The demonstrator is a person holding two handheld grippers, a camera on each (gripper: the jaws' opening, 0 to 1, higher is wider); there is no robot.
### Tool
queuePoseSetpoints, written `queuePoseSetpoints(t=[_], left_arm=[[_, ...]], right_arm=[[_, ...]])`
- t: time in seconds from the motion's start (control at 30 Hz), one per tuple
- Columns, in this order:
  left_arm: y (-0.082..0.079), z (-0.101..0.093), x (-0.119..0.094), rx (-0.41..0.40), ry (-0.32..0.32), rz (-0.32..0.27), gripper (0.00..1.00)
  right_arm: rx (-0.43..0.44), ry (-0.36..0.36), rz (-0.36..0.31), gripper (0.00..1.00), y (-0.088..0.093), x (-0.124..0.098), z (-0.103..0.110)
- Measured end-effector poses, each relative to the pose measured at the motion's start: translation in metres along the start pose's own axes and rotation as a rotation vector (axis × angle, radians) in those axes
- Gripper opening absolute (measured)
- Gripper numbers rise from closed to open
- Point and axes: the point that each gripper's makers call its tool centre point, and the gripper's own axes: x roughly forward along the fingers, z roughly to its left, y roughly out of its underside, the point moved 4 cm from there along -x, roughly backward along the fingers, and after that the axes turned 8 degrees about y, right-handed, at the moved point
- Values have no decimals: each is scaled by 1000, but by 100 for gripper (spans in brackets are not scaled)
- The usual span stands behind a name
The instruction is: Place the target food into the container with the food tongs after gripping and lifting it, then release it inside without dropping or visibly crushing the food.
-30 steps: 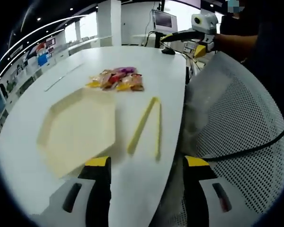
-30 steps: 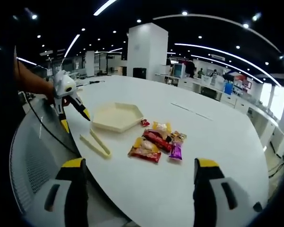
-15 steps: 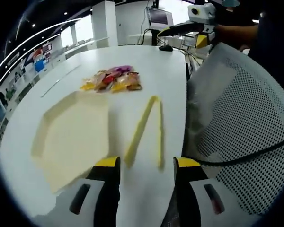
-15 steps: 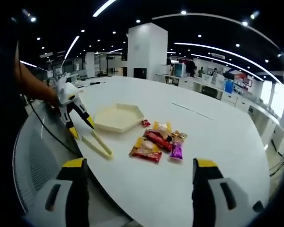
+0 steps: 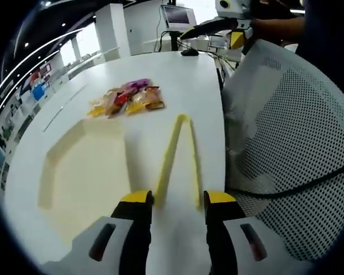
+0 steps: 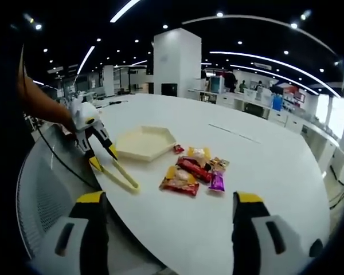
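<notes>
A: Where is the food sitting?

B: The wrapped snacks [image 6: 194, 171] lie in a loose pile on the white table [image 6: 264, 166], at about 3 o'clock of the hexagonal tray [image 6: 144, 143] in the right gripper view, near it but apart. In the left gripper view the pile is at 12 o'clock of the tray.

A: And the food tongs [image 5: 179, 154]?

B: Flat on the table near its edge, 2 arms spread, joined end pointing toward the snacks. The left gripper [image 5: 178, 197] has its jaws parted on either side of the tongs' 2 free ends, not clamped yet.

A: How should it take them?

B: I'd judge it best to close gently across both arms partway up, so the tongs keep some spring to pinch a wrapper without crushing it.

A: The right gripper [image 6: 167, 200]?

B: Its jaws stand wide apart, holding nothing, back at 6 o'clock of the pile. It could steady the tray later.
</notes>
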Motion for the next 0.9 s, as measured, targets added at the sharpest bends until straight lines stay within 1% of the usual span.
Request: queuePoseSetpoints(t=[0.13,0.2,0.3,0.53,0.63,0.73,0.9], left_arm=[[-1,0,4,30,2,14,33],[0,1,5,63,-2,37,32],[0,2,4,69,5,42,30],[-3,7,5,77,-5,58,20],[-4,8,6,106,-14,74,15],[-5,10,5,127,-24,85,9],[-5,14,4,135,-37,87,4]], right_arm=[[1,-4,2,90,2,1,1],[0,-6,3,90,2,1,2],[3,-7,3,90,2,1,2],[4,-12,1,89,2,4,5],[-1,-18,4,89,2,5,6],[-2,-16,5,89,2,5,5],[0,-5,-1,89,0,5,0]])
